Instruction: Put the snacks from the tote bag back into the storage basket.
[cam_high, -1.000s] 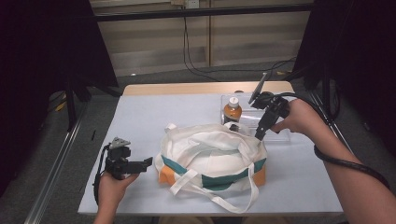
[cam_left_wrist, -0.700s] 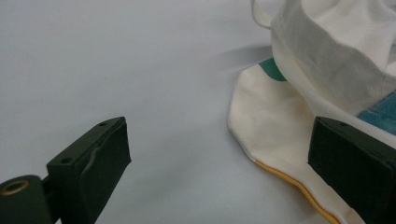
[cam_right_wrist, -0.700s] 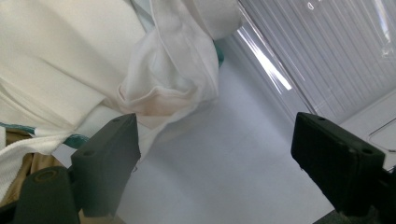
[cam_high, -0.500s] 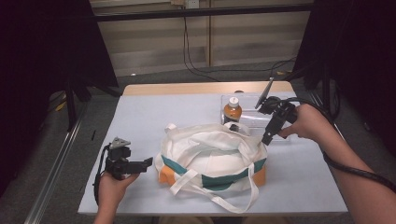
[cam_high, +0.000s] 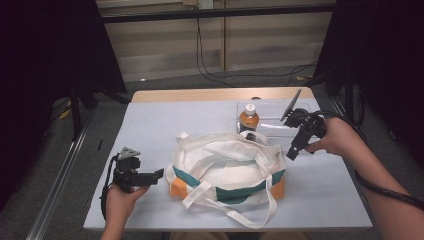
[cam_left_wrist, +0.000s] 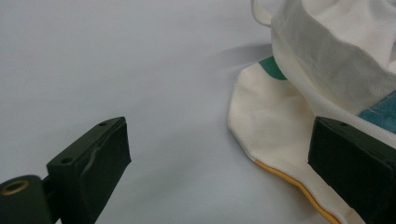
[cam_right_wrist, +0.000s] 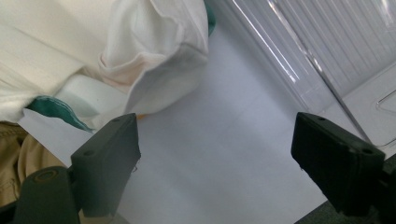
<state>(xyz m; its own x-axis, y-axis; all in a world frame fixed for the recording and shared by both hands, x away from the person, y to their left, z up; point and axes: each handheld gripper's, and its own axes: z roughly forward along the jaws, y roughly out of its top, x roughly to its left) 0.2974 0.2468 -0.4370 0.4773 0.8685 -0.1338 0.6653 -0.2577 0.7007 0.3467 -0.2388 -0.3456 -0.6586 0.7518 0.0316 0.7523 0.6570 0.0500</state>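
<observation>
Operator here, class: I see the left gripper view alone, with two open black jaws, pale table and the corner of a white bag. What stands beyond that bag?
Observer: A bottle with orange-brown contents stands upright in a clear tray behind the bag.
Operator: Where is the other gripper?
Observer: The right gripper is at the bag's right end, pointing down at the table beside the tray.
Operator: Does it hold anything?
Observer: No. In the right gripper view its jaws stand wide over bare table, the bag's edge off to one side.
</observation>
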